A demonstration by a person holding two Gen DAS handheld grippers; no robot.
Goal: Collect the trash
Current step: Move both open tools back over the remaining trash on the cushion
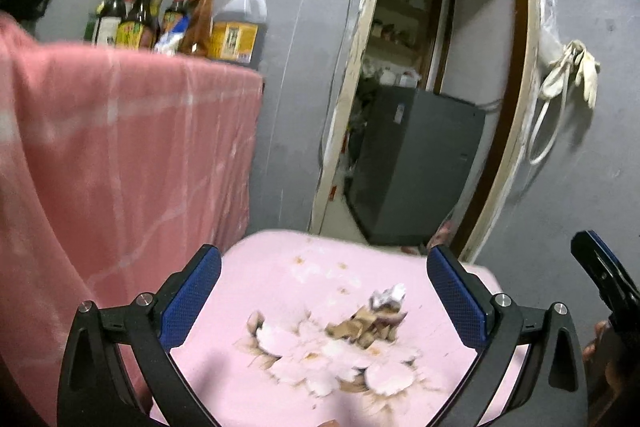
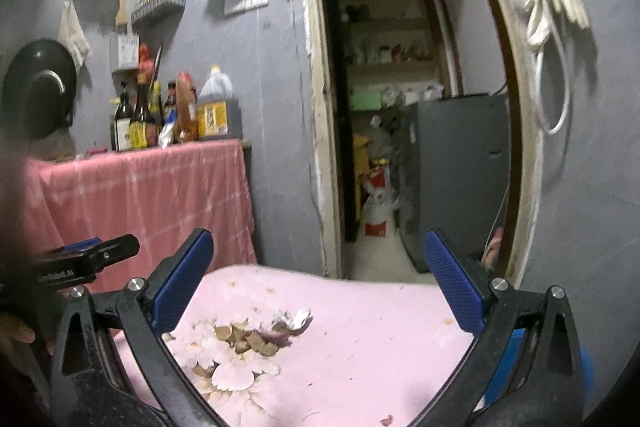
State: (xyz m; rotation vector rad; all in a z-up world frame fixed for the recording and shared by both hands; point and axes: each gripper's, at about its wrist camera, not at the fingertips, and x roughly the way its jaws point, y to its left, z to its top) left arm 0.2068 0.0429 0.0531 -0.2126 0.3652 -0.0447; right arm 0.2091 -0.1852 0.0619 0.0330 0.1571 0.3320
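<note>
A small heap of brown scraps with a crumpled white wrapper (image 1: 386, 311) (image 2: 292, 321) lies on a pink flower-printed tabletop (image 1: 280, 279) (image 2: 380, 327). My left gripper (image 1: 324, 303) hangs open above the near side of the table, the heap lying just ahead between its blue pads (image 1: 192, 301). My right gripper (image 2: 320, 287) is open too, with the heap ahead and left of centre, nearer its left finger. Nothing is between either pair of fingers. Each gripper shows at the edge of the other's view, the right (image 1: 604, 275) and the left (image 2: 88, 259).
A counter draped in pink cloth (image 1: 120, 155) (image 2: 152, 187) stands to the left, with sauce bottles and an oil jug (image 1: 240, 27) (image 2: 214, 107) on it. Behind the table an open doorway shows a dark grey cabinet (image 1: 416, 167) (image 2: 456, 179). White gloves (image 1: 576, 71) hang on the right wall.
</note>
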